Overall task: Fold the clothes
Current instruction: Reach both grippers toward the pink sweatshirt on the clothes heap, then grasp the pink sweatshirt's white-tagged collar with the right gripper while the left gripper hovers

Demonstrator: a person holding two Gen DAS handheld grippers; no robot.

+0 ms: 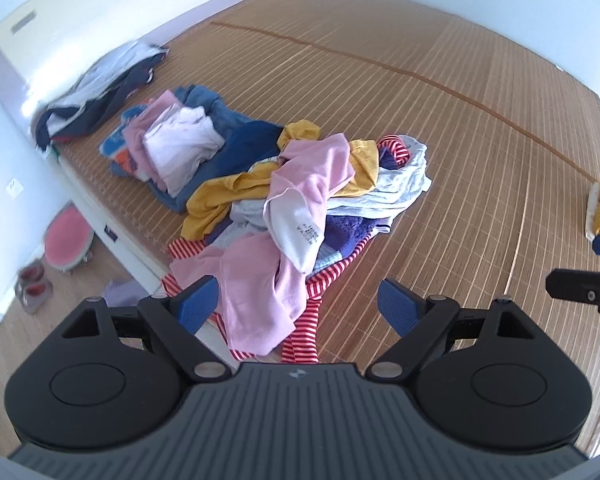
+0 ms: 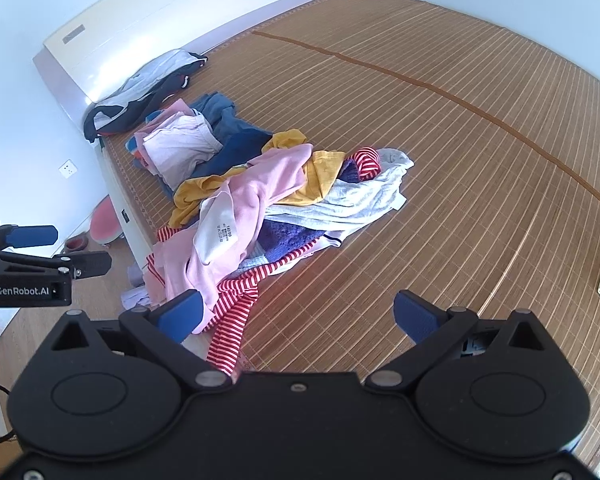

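Bamboo mat (image 1: pixel 460 128) seen in left view: loose clothes heap (image 1: pixel 300 200) at frame centre, folded stack (image 1: pixel 180 152) kept apart at upper left. Left gripper (image 1: pixel 300 308) spread wide, nothing pinched, poised over pink top (image 1: pixel 256 292).

Right view: right gripper (image 2: pixel 296 316) likewise spread, empty, aimed at heap's near edge, striped garment (image 2: pixel 232 320) just ahead. Likely readied for picking.

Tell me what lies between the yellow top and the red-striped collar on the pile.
Right wrist view: a patch of purple knit sits between the yellow top and the red-striped collar; no bare mat shows there.
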